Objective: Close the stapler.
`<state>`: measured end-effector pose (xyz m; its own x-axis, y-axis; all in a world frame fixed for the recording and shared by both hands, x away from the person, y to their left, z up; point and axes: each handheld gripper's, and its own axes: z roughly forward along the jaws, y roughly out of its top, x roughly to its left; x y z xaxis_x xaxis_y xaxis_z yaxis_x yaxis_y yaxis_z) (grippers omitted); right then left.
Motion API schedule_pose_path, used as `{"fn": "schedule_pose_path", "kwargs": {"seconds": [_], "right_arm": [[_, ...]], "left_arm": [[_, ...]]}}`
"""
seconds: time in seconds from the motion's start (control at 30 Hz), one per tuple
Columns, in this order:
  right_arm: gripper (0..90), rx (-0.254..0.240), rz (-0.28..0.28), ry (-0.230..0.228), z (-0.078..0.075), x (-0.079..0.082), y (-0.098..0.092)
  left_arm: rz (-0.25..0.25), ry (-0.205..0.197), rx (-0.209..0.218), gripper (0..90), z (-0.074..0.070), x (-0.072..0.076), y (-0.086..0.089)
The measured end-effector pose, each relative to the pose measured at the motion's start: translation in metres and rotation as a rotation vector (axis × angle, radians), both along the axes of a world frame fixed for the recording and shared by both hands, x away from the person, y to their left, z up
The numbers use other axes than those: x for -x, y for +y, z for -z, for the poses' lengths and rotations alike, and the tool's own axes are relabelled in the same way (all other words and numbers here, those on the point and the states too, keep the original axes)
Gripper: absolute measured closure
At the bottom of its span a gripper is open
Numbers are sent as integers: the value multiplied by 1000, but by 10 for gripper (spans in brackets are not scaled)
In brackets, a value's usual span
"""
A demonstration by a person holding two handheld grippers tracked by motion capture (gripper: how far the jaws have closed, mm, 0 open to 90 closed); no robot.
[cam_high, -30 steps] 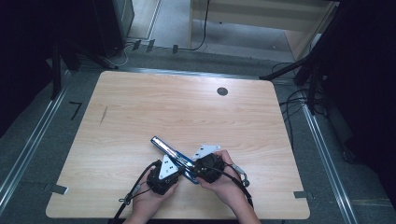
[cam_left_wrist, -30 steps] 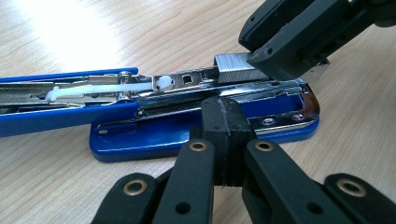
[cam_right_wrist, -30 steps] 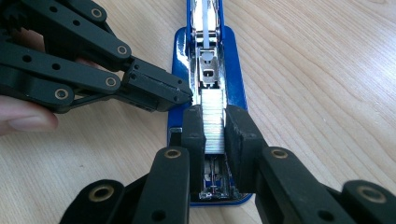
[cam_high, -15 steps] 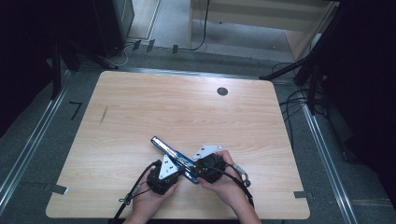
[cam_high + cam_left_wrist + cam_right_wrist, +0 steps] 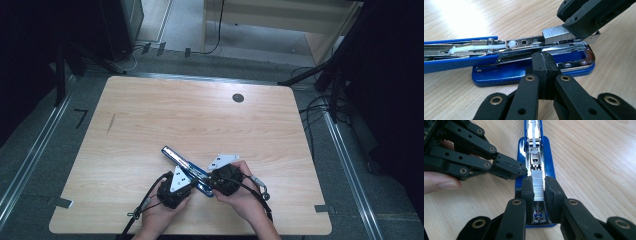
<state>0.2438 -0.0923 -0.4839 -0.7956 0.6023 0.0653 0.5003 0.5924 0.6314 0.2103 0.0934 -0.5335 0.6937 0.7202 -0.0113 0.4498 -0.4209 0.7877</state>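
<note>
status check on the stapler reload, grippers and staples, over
Left gripper shut, tips against the open blue stapler. Right gripper shut on the staple strip, holding it over the magazine channel. Nothing in the way on the table.

glossy blue stapler [image 5: 534, 72], shiny metal staples [image 5: 537, 185], matt black jaws, smooth pale wood table [image 5: 200, 125]

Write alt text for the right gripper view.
The right gripper holds a strip of staples between its jaws over the open blue stapler on the wooden table. The left gripper, jaws shut, presses against the stapler's side.
</note>
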Motion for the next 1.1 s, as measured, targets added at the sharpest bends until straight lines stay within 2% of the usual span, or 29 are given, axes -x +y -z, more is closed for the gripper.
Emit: {"fn": "schedule_pose_path", "kwargs": {"seconds": [0.93,1.1], "right_arm": [[799,4,6,22,2,-1,0],[798,21,-3,13,3,-1,2]], "left_arm": [[0,-1,0,900,0,0,0],[0,0,0,900,0,0,0]]}}
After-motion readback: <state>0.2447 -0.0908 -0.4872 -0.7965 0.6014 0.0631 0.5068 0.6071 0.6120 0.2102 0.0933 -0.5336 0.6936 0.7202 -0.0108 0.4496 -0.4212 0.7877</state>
